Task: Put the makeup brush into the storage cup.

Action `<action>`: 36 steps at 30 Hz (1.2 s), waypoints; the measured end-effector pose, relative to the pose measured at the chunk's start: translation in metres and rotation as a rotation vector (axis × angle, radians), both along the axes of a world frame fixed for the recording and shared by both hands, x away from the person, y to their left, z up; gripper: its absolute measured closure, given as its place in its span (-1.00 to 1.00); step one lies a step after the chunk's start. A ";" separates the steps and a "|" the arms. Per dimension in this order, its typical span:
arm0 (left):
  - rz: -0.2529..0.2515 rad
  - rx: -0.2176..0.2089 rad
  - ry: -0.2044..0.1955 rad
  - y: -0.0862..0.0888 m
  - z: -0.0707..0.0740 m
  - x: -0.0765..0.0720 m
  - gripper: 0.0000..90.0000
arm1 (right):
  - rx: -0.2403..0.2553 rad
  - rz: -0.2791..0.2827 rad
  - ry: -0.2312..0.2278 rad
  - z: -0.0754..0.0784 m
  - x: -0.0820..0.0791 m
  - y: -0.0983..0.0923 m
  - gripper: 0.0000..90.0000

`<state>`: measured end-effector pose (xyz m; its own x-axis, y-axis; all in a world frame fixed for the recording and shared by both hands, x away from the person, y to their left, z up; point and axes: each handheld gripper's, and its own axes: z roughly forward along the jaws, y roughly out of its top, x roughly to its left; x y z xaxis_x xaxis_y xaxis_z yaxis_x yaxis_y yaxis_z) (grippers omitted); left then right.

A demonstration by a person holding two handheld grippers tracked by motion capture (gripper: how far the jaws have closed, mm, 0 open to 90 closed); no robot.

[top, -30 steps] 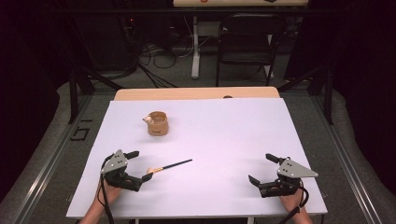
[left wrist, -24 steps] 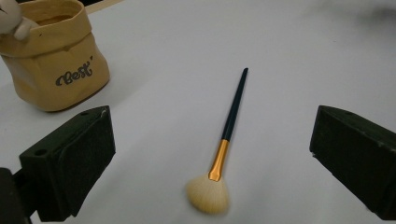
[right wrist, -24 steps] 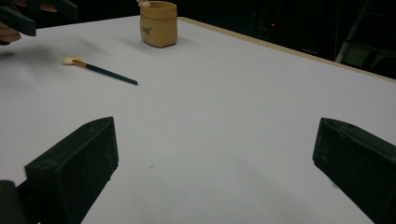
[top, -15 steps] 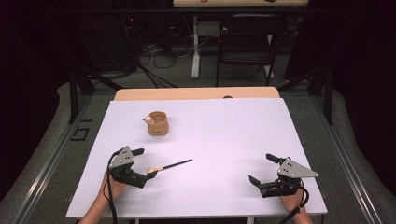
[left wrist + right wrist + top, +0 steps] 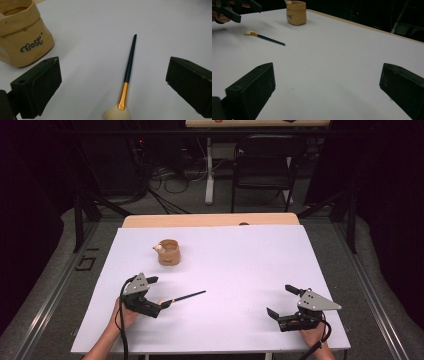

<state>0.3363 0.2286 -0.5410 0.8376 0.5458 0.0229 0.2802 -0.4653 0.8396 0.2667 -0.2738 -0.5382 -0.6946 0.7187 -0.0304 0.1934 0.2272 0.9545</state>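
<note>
Brush: we see a makeup brush (image 5: 128,75) lying flat on the white table (image 5: 240,270), with a dark handle, a gold ferrule and a pale bristle head.
Brush against the pouch: in the high view the brush (image 5: 186,296) lies nearer the person than the tan pouch (image 5: 168,252) and a little to its right, apart from it; the handle tip points away to the right.
Pouch: we read it as a small soft tan container standing upright, with dark lettering on its side in the left gripper view (image 5: 23,35).
Left gripper: we find the left gripper (image 5: 153,296) just beside the bristle end of the brush, on the person's side of the pouch.
Left jaws: spread wide, holding nothing; in the left gripper view the brush lies between them, right of the midline, touching neither pad, its bristle head at the bottom edge and its handle running away from the camera.
Pouch against the left jaws: it stands beyond the left-hand jaw, at the upper left of that view.
Right gripper: we see the right gripper (image 5: 286,302) well apart from the pouch, far to its right and close to the near table edge.
Right jaws: wide open over bare table, gripping nothing.
Right gripper view: brush (image 5: 265,37) and pouch (image 5: 296,12) lie far off at upper left, with the left gripper (image 5: 234,10) above the bristle end.
</note>
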 end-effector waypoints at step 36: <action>-0.150 0.442 0.221 -0.050 0.025 0.040 -0.86 | 0.002 -0.002 -0.001 0.001 -0.002 -0.003 -1.00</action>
